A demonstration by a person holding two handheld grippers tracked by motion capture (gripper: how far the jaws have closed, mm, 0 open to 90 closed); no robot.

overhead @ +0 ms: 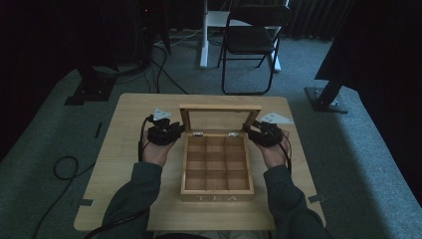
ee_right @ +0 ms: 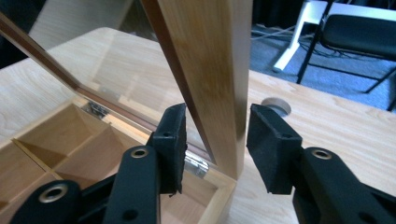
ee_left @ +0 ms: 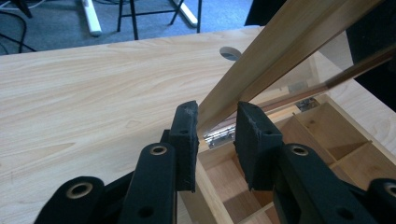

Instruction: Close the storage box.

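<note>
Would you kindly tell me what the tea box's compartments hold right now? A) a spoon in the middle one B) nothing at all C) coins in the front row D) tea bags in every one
B: in the high view every compartment of the open tea box shows bare wood.

A light wooden surface with rounded corners is standing on grey carpet. A wooden tea box, lid raised upright at its far edge, is sitting directly on it near the middle, its nine compartments showing bare, with "TEA" lettered on the near wall.
</note>
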